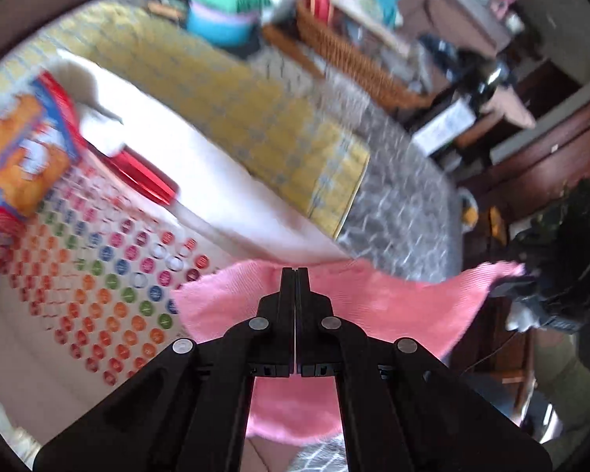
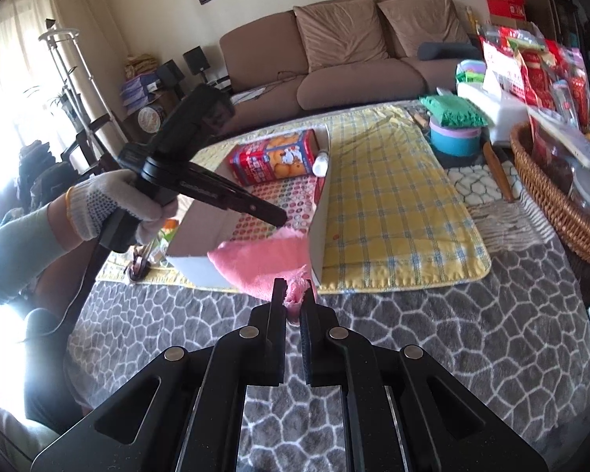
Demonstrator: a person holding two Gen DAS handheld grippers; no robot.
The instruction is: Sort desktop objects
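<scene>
Both grippers hold the pink cloth (image 2: 255, 261) — the right gripper (image 2: 293, 295) pinches its near corner between narrow fingers, and the left gripper (image 2: 279, 218), held in a gloved hand (image 2: 114, 204), has its tips pressed together on the far edge. The cloth hangs over the near wall of the box (image 2: 320, 212), partly inside. A snack pack (image 2: 273, 157) lies at the far end of the box, on the yellow mat (image 2: 393, 204).

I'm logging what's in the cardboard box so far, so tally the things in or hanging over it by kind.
Pink cloth, draped over the front wall, held by both claws: 1
Red and orange snack package: 1
White bottle: 1
Total: 3
</scene>
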